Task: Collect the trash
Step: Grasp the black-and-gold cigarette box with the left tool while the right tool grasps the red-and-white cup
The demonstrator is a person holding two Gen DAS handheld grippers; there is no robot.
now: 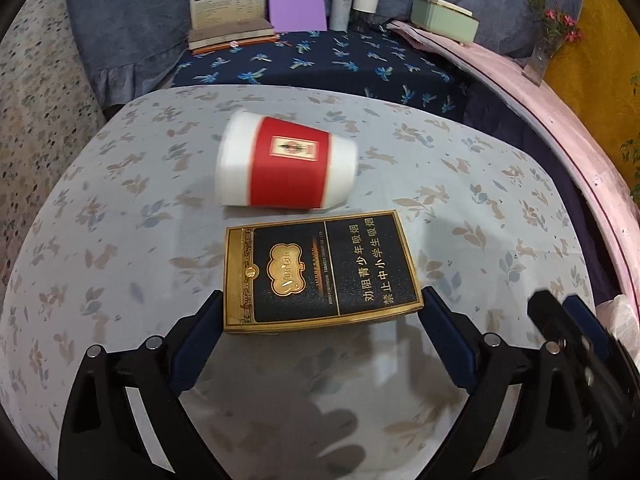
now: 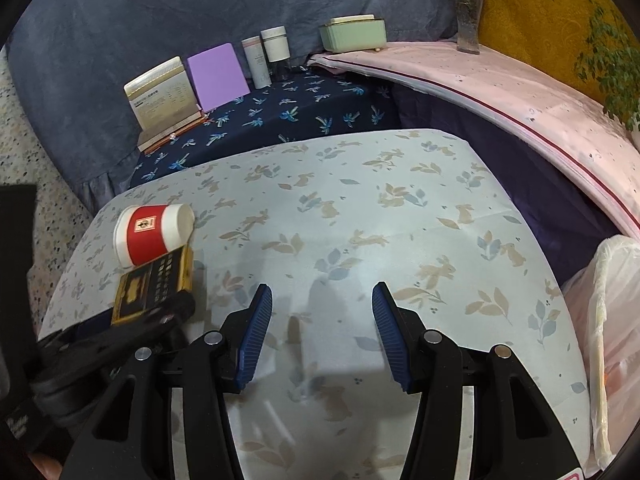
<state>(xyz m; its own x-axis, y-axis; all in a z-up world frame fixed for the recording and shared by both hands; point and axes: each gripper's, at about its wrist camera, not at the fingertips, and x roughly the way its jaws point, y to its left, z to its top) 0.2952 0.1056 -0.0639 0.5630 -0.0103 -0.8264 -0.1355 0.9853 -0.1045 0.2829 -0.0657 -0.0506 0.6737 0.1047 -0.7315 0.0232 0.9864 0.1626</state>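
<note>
We find the left gripper (image 1: 320, 312) astride the cigarette box (image 1: 320, 270).
Its 2 fingers (image 1: 200, 340) flank the box's near end, contact unclear; paper cup (image 1: 286, 162) lies beyond. Right gripper (image 2: 322, 300) released, empty.

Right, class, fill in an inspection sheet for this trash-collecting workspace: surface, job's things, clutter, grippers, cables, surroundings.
Surface: table under a rabbit-print cloth.
Job's things: paper cup on its side; cigarette box lying flat beside it; plastic bag at the table's right edge.
Clutter: nothing seen.
Grippers: left gripper open, fingers either side of the box; right gripper open, holding nothing.
Cables: nothing seen.
Surroundings: books, purple folder, two canisters, green tin, flower vase.
</note>
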